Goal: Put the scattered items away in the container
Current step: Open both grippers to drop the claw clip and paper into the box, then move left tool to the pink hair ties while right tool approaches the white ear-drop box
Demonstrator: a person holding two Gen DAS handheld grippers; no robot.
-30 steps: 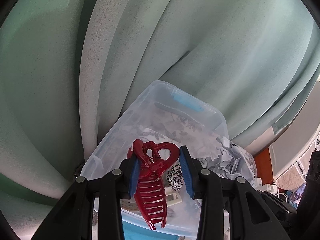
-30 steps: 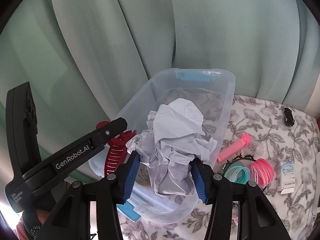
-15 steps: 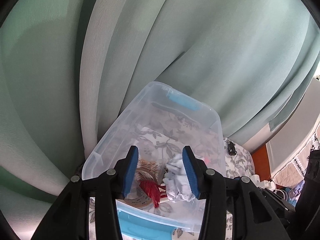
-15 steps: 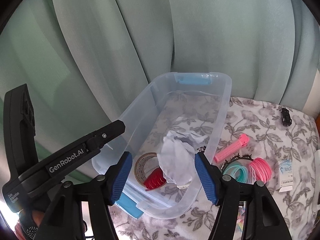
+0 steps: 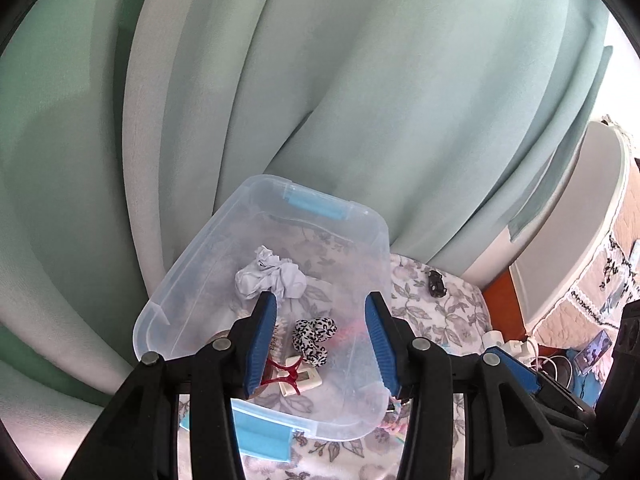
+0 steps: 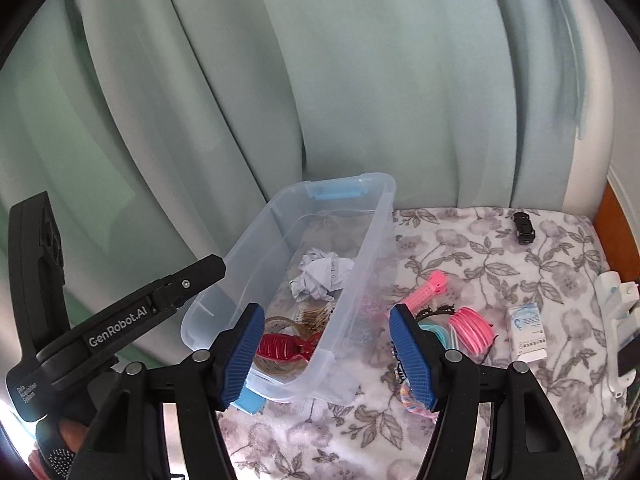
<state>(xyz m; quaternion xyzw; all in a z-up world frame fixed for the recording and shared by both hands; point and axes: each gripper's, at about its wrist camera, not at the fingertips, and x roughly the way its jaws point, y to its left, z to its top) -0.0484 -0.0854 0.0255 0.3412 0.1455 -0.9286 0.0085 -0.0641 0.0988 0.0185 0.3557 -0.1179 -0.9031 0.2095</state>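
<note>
A clear plastic bin [image 5: 372,236] [image 6: 376,216] with blue latches stands on a floral cloth. Inside lie a crumpled white paper [image 5: 272,276] [image 6: 320,274], a red hair claw [image 6: 280,348] [image 5: 282,370], a black-and-white scrunchie [image 5: 314,336], a tape roll [image 6: 280,326] and a small white box [image 5: 306,380]. My left gripper [image 5: 320,344] is open and empty above the bin's near end. My right gripper [image 6: 326,356] is open and empty over the bin's right wall. The left gripper's body [image 6: 120,328] shows in the right wrist view.
On the cloth right of the bin lie a pink clip [image 6: 426,292], pink rings [image 6: 470,328], teal rings [image 6: 434,330], a small white box [image 6: 528,332], a black toy car [image 6: 524,228] [image 5: 436,284] and a colourful band [image 6: 412,398]. Green curtains hang behind. White chargers [image 6: 616,308] sit far right.
Both grippers let go: the red hair claw and the crumpled paper dropped into the bin. Both grippers opened wider and pulled back and up from the bin.
</note>
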